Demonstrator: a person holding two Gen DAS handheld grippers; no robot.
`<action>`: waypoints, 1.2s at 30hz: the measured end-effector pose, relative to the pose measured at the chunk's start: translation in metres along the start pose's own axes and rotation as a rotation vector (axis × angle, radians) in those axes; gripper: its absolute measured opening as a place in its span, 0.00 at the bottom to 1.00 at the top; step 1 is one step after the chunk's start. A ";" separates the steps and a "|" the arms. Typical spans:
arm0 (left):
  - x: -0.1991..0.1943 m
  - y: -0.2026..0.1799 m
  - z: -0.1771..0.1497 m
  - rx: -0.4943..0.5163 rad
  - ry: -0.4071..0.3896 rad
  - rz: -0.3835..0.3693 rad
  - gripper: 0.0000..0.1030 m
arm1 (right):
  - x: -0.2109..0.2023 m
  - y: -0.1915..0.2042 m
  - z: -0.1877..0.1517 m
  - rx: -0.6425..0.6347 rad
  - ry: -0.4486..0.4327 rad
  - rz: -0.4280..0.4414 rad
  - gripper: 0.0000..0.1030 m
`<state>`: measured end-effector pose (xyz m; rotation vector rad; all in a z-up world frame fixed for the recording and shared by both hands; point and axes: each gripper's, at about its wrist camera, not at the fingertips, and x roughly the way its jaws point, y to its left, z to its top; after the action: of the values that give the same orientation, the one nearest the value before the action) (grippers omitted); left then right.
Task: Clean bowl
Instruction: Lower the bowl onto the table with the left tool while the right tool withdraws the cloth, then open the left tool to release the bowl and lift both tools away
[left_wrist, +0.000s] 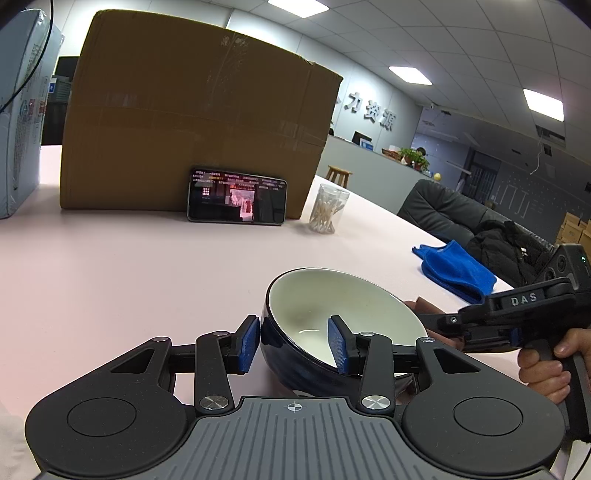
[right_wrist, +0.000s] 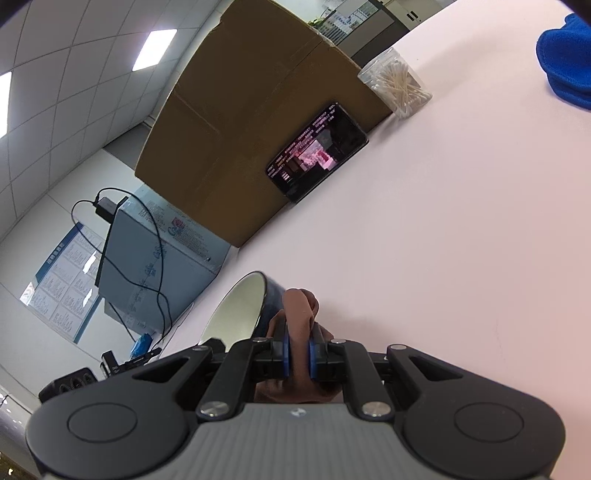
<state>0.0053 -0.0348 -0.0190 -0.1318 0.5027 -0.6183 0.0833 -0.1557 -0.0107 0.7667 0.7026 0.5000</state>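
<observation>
A: The left gripper (left_wrist: 293, 343) pinches the bowl (left_wrist: 343, 325) by its wall, one blue pad outside on the dark glaze and one inside on the white. The bowl is tipped toward the camera, its lower edge near or on the pink table (left_wrist: 147, 258); which of the two cannot be told.

B: So the whole weight hangs on one bit of rim. Glazed ware is slick, and if the pads slip the bowl could drop and chip.

A: That looks the main risk. The right gripper (right_wrist: 298, 354) is closed on a brownish cloth (right_wrist: 299, 306), bunched just beside the bowl's outer wall; whether it touches the glaze is hard to tell.

B: Any hard push with that wad would lever the bowl around the pinch point and could twist it loose.

A: Likely, yes. A thin fold of cloth could also slide out from between the pads mid-wipe, leaving hard plastic to scrape the bowl.

B: What stands close by?

A: A phone (left_wrist: 237, 201) leans against a cardboard box (left_wrist: 192, 118), and a clear jar of cotton swabs (left_wrist: 327, 208) sits just beside the box. A blue towel (left_wrist: 454, 269) lies at the table's far right edge. All are well apart from the bowl.

B: Then a wide swing of the right hand (left_wrist: 546, 365) seems the only way to knock them.
</observation>
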 end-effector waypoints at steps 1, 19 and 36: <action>0.000 0.000 0.000 0.000 0.000 0.000 0.38 | -0.002 0.001 -0.001 -0.002 0.001 0.010 0.12; -0.001 0.000 0.000 0.000 -0.001 0.000 0.39 | -0.048 0.025 -0.018 -0.165 0.065 0.138 0.12; -0.002 0.000 0.002 -0.010 -0.018 0.017 0.63 | -0.044 0.056 -0.017 -0.432 0.033 -0.023 0.84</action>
<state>0.0047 -0.0335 -0.0168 -0.1425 0.4896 -0.5978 0.0326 -0.1409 0.0398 0.3456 0.6043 0.6189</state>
